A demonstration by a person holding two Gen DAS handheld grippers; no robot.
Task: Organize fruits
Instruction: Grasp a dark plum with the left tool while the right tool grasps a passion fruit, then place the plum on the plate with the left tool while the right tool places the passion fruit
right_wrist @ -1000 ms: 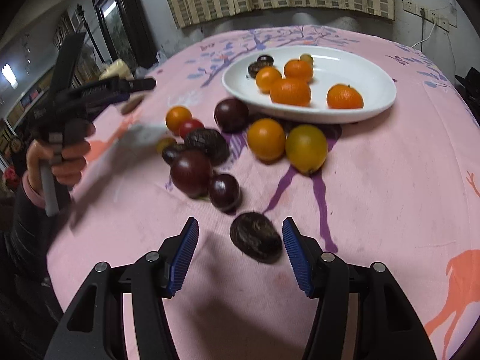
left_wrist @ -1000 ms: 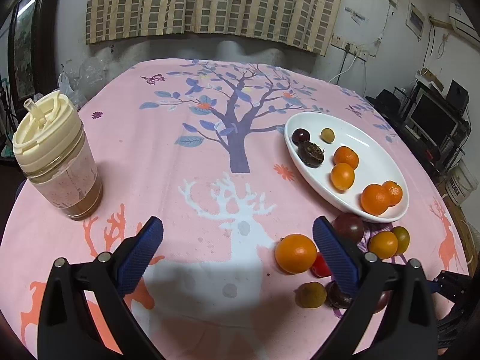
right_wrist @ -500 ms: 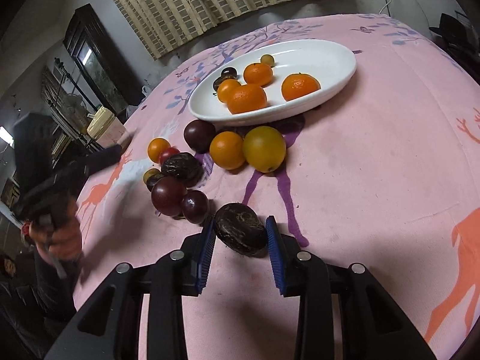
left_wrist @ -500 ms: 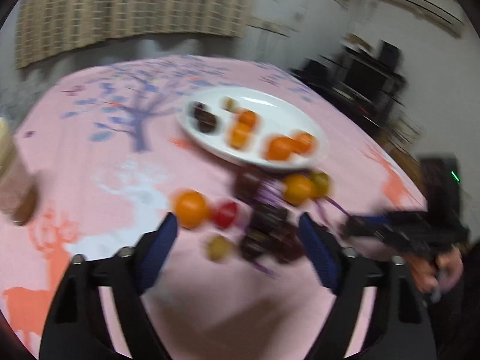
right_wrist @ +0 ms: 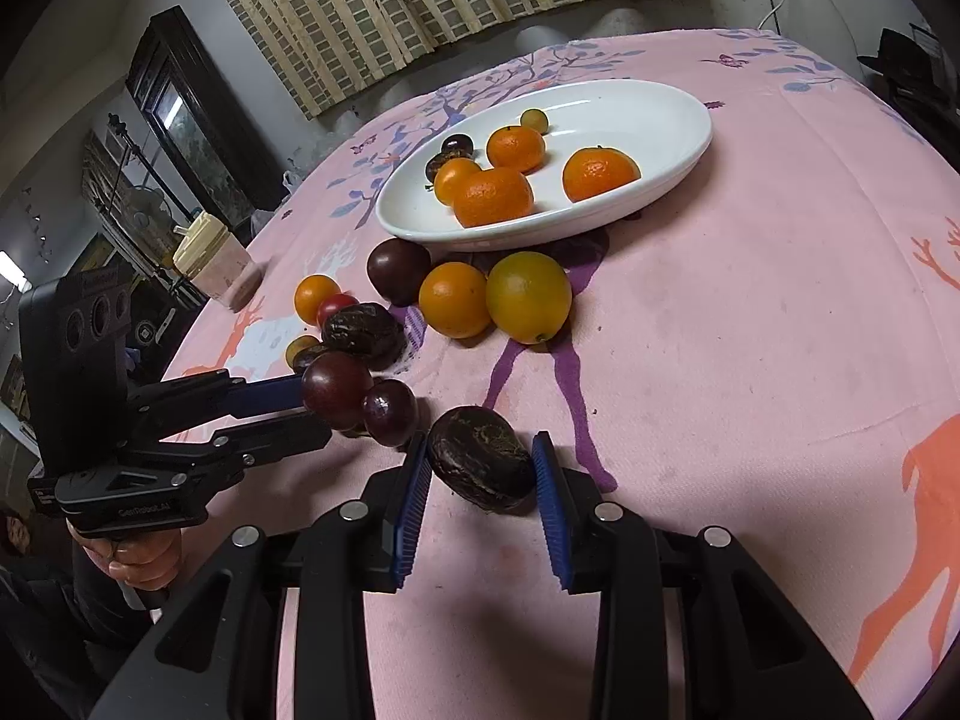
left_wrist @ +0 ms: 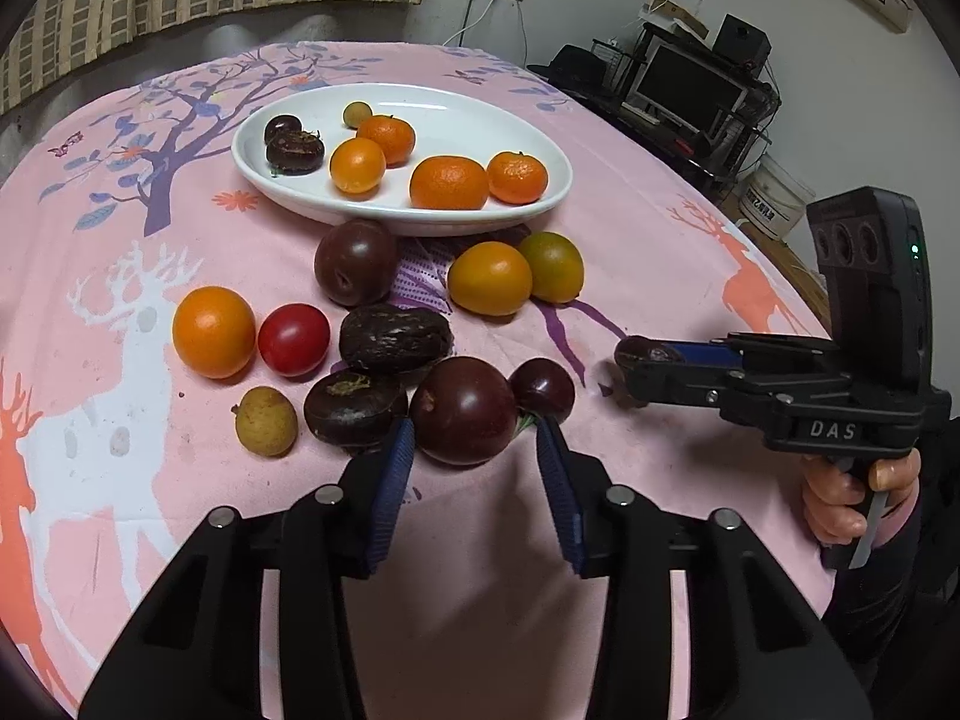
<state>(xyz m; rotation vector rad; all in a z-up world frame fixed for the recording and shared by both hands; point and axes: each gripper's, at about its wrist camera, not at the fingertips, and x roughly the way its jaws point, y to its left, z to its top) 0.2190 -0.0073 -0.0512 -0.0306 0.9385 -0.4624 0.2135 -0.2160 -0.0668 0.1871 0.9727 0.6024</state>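
- One white oval plate [left_wrist: 300, 204] is sitting on the table [left_wrist: 630, 228], toward 12 o'clock in the left wrist view.
- Seven fruits are lying on that plate: four orange mandarins [left_wrist: 449, 182], two dark fruits [left_wrist: 295, 151] and one small yellow-green fruit [left_wrist: 357, 114].
- Eleven fruits are lying off the plate on the table: three orange or yellow-green citrus [left_wrist: 489, 278], one red tomato [left_wrist: 293, 338], three smooth dark plums [left_wrist: 356, 261], three wrinkled dark fruits [left_wrist: 394, 338] and one small tan fruit [left_wrist: 266, 420].
- One lidded cup [right_wrist: 211, 259] is standing toward 9 o'clock in the right wrist view.
- Two pairs of tongs are showing: left [left_wrist: 474, 441] and right [right_wrist: 482, 451].
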